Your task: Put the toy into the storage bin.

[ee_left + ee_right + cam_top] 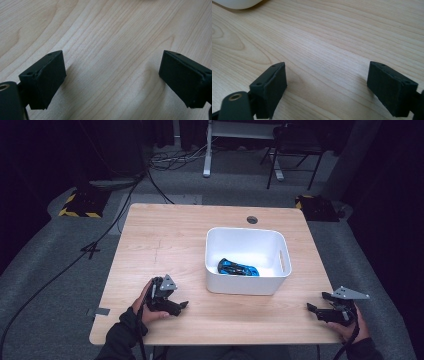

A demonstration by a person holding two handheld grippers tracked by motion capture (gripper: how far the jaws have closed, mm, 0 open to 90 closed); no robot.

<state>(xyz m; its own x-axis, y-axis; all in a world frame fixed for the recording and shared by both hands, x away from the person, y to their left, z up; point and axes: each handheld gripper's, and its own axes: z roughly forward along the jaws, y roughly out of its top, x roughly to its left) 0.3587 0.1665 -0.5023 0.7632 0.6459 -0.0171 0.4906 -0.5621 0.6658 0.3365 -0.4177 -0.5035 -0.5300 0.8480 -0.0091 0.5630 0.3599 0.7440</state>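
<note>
Overall, a pale wooden counter (pixel 175 250) takes up the middle of the high view, with dark carpeted floor and cables around it.

At about 2 o'clock from the counter's centre sits a white plastic bin (pixel 247 261), open-topped, with a slot handle in its right wall. A round cable hole (pixel 252 219) lies in the counter just beyond the bin, at 12 o'clock from it.

Inside the bin, on its floor toward the near wall, lies a blue toy car (pixel 238 268), lengthwise left to right.

Left gripper (pixel 181 306) sits at 8 o'clock from the bin, near the counter's front edge, held in the person's left hand (pixel 146 307). Its own view shows the jaws released, spread wide with bare wood between them.

Right gripper (pixel 314 307) sits at 4 o'clock from the bin, at the counter's right front corner. Jaws released likewise, nothing between them; a rounded corner of the bin shows at 11 o'clock in its view.

Both grippers are well apart from the car.
</note>
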